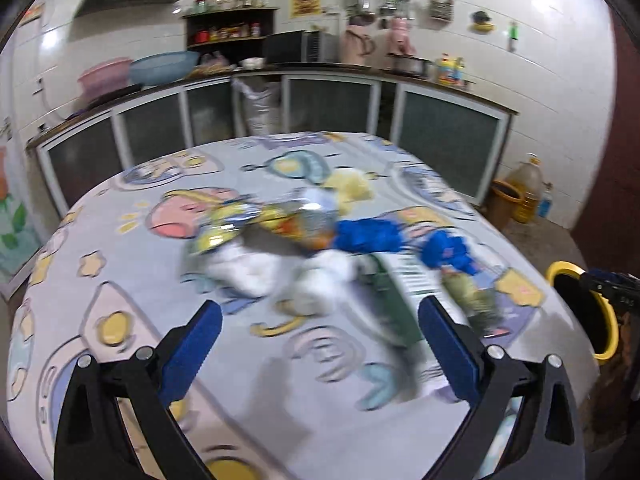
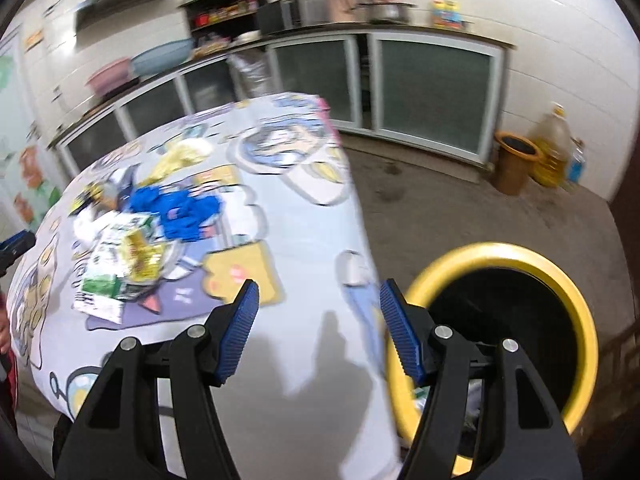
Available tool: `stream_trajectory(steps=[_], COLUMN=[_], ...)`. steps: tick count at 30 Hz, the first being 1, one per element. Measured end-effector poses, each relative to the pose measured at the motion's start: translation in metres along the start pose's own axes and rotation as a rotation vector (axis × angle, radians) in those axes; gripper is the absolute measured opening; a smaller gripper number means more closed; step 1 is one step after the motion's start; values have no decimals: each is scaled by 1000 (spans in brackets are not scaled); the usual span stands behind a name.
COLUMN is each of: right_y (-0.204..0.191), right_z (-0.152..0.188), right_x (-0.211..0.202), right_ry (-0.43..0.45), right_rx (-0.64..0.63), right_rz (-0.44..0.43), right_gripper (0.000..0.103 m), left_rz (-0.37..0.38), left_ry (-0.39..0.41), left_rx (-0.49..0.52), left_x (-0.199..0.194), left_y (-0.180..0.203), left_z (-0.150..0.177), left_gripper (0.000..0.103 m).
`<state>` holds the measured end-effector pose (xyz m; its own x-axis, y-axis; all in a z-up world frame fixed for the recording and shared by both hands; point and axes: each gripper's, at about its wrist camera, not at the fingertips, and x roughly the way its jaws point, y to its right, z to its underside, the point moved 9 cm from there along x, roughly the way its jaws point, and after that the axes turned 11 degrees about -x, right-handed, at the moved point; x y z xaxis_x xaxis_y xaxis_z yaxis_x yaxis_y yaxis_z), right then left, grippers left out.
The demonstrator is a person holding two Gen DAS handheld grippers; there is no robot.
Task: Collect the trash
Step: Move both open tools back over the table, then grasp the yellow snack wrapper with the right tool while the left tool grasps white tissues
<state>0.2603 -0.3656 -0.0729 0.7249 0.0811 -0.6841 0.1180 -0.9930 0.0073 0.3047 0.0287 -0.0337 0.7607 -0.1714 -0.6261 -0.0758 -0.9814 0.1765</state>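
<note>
Both claws empty, trash mostly uncollected.
Left claw (image 1: 320, 344) and right claw (image 2: 320, 332) released; wrapper pile (image 1: 320, 236) on table (image 1: 120, 280), some in bin (image 2: 560, 276).

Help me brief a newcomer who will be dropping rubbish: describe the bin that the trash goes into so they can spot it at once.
Start at the table with the cartoon-print cloth. On the floor right beside its edge stands the bin, a round container with a black inside. Its bright yellow rim sets it apart from the plain brown bin standing further off by the cabinets.
</note>
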Motion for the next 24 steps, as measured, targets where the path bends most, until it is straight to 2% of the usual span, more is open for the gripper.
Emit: stream_trajectory(steps=[6,10,13,16,24], right_y=[-51,-79,-103,-123,-159], right_z=[-26,-37,-41,-41,-40], right_x=[22,27,25,26,35], right_ry=[-2,18,37,38,34], right_rx=[-88,-142,-197,-243,-334], right_rz=[-82,-150,-197,-225,-254], right_gripper=[60,60,60,60,48], left_rz=[-37,-15,-53,-54,-66], left_ry=[2,-27,-40,-53,-65], left_rx=[-12,-26,-18,-39,-86], left_x=[5,17,27,35,52], left_y=[-39,-41,-41,-43,-53], left_z=[-5,3,9,10,1], left_gripper=[95,95,95,95,95])
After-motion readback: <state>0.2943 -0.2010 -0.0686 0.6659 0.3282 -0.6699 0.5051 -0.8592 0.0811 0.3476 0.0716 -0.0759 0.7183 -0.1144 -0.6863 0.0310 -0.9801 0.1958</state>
